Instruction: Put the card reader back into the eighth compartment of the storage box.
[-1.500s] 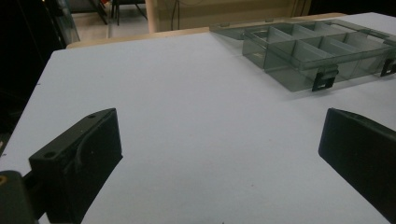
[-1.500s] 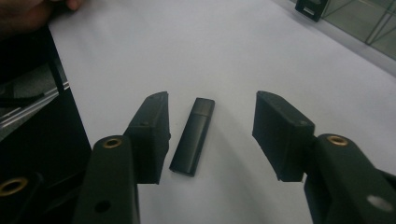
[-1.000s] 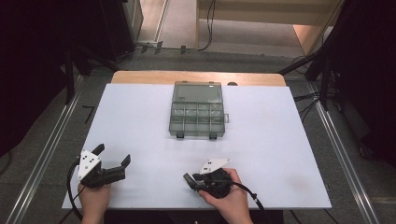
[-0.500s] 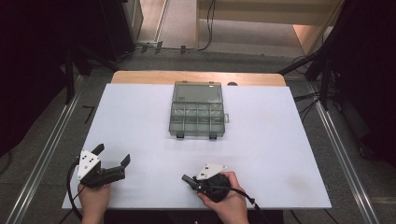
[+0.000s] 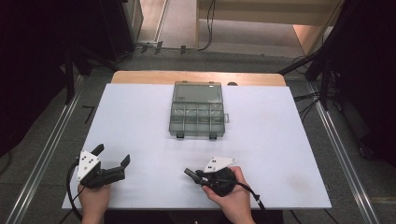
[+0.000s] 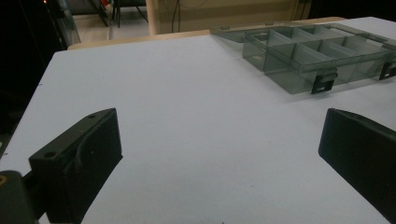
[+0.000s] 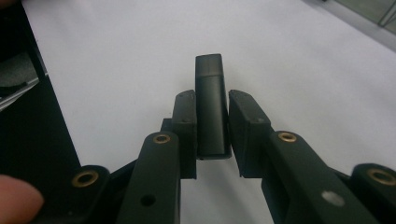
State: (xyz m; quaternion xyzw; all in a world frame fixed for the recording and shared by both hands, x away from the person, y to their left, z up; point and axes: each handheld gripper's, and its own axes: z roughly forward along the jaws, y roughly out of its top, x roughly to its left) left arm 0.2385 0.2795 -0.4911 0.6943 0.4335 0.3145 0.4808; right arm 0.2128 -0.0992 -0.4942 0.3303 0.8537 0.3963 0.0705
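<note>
A clear grey compartment box (image 5: 197,112) lies open at the middle back of the white table (image 5: 275,140), its lid folded away from me; it also shows far right in the left gripper view (image 6: 317,56). My left gripper (image 5: 112,155) rests near the front left corner, open, with bare table between its jaws (image 6: 219,121). My right gripper (image 5: 190,174) is near the front edge, pointing left. It is shut on a small black rectangular block (image 7: 210,102) that sticks out past the fingertips (image 7: 184,105).
A wooden board edge (image 5: 196,77) shows behind the white sheet. Metal rails (image 5: 345,154) run along both sides of the table, with cables on the floor beyond. The table's left edge (image 7: 42,79) lies close to the held block.
The right hand has shifted its gripper slightly, still holding the black block. The left gripper has stayed in place and open.
</note>
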